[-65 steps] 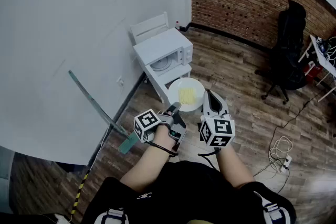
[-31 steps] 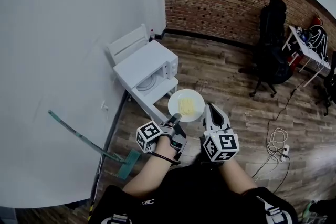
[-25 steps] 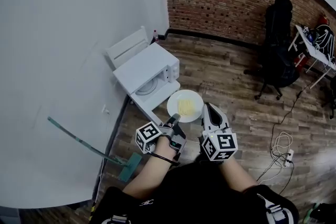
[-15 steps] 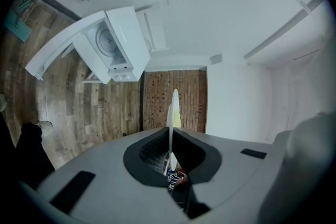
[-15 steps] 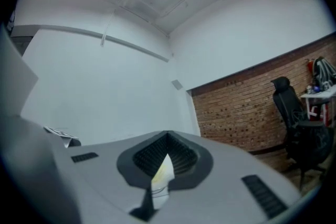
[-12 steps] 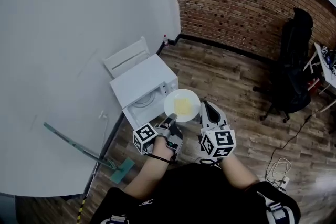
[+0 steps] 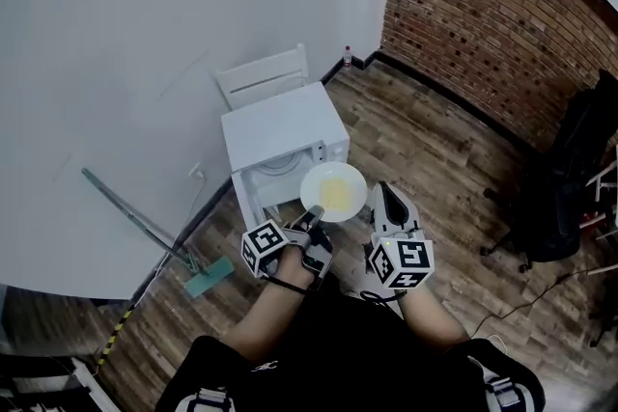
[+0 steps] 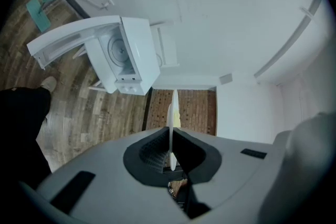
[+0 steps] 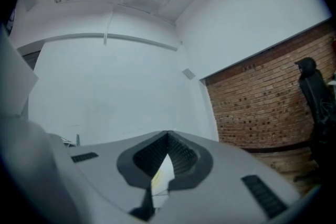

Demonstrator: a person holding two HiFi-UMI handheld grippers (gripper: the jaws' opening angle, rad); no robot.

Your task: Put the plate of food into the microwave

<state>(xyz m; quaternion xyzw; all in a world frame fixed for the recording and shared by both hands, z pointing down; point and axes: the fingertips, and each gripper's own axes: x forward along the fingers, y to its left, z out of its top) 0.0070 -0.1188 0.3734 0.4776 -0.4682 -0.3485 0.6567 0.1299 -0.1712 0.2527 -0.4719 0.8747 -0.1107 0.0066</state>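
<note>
A white plate (image 7: 333, 191) with yellow food is held level just in front of the white microwave (image 7: 280, 125), above its let-down door (image 7: 253, 200). My left gripper (image 7: 314, 210) is shut on the plate's near rim. In the left gripper view the plate (image 8: 172, 113) shows edge-on between the pads, gripper (image 8: 171, 150), with the microwave (image 8: 134, 55), its cavity and its door (image 8: 68, 42) ahead. My right gripper (image 7: 383, 198) is beside the plate's right rim with its jaws together. The right gripper view, gripper (image 9: 165, 157), looks at wall and ceiling; a pale sliver shows behind the pads.
A white chair (image 7: 261, 77) stands behind the microwave against the white wall. A long-handled mop (image 7: 145, 232) with a green head lies at the left. A brick wall (image 7: 483, 24) and a black office chair (image 7: 575, 178) are to the right. A small bottle (image 7: 348, 56) stands in the corner.
I have come closer to the microwave and turned toward it. The plate has gone from beside the open door to right over it, at the cavity's mouth. Both grippers keep their hold.
</note>
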